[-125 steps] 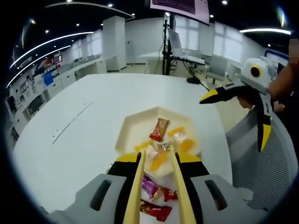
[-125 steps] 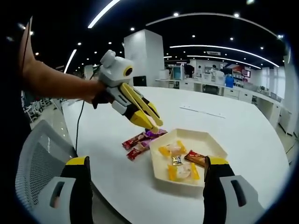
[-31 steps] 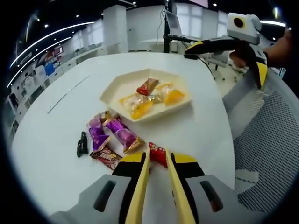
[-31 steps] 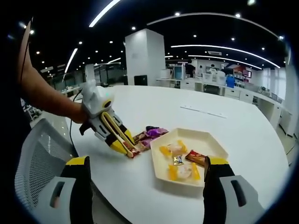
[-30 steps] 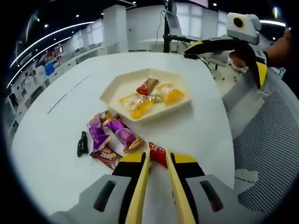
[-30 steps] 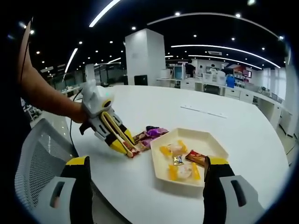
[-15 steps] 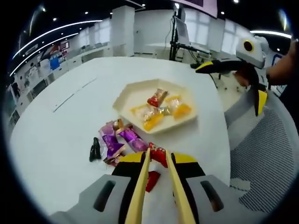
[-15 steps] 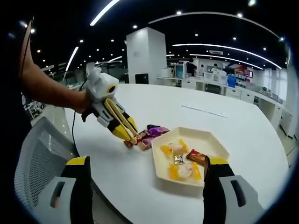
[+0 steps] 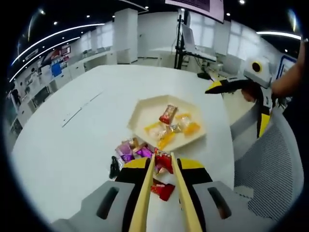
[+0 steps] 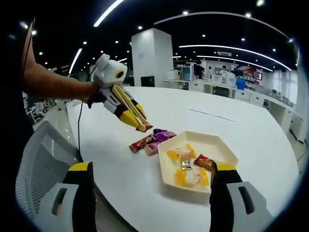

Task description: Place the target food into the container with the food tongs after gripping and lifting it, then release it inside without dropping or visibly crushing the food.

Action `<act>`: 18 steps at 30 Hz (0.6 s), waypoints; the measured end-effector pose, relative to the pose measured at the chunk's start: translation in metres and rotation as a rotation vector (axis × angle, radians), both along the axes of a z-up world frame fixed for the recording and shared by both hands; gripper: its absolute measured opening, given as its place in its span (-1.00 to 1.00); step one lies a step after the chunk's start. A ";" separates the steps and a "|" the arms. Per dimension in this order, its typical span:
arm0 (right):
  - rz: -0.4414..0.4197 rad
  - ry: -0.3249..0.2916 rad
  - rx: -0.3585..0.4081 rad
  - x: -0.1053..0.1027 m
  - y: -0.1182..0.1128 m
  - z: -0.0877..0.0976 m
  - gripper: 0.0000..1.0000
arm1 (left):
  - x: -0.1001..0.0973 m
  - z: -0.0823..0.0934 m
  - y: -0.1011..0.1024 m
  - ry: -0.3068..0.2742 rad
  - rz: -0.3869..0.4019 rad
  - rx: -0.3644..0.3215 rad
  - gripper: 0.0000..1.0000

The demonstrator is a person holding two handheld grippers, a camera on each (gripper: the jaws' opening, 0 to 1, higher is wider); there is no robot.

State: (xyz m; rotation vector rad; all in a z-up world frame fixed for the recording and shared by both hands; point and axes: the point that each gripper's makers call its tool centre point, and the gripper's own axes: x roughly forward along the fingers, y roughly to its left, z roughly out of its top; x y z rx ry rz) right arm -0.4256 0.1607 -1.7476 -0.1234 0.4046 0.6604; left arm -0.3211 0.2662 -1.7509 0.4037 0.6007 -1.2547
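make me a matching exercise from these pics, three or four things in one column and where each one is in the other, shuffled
Things:
1. red snack held by the left hand-held gripper
2. red snack lying loose
3. tray
4. purple snacks

Places:
A. on the table, holding wrapped sweets
B. lifted off the table, pinched between the tong tips
C. on the table below the raised tongs, outside the tray
D. on the table beside the tray's edge

Pairs: 1-B, 2-C, 3-A, 4-D
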 end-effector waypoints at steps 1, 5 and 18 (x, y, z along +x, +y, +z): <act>-0.001 -0.003 -0.002 0.000 0.000 0.000 0.98 | 0.001 0.004 0.000 0.004 0.003 -0.007 -0.63; -0.010 -0.008 -0.004 0.001 -0.002 0.001 0.98 | 0.004 0.012 0.000 0.015 0.010 -0.015 -0.62; -0.008 0.000 -0.004 0.000 -0.001 0.000 0.96 | 0.010 0.021 0.001 -0.005 -0.002 -0.007 -0.62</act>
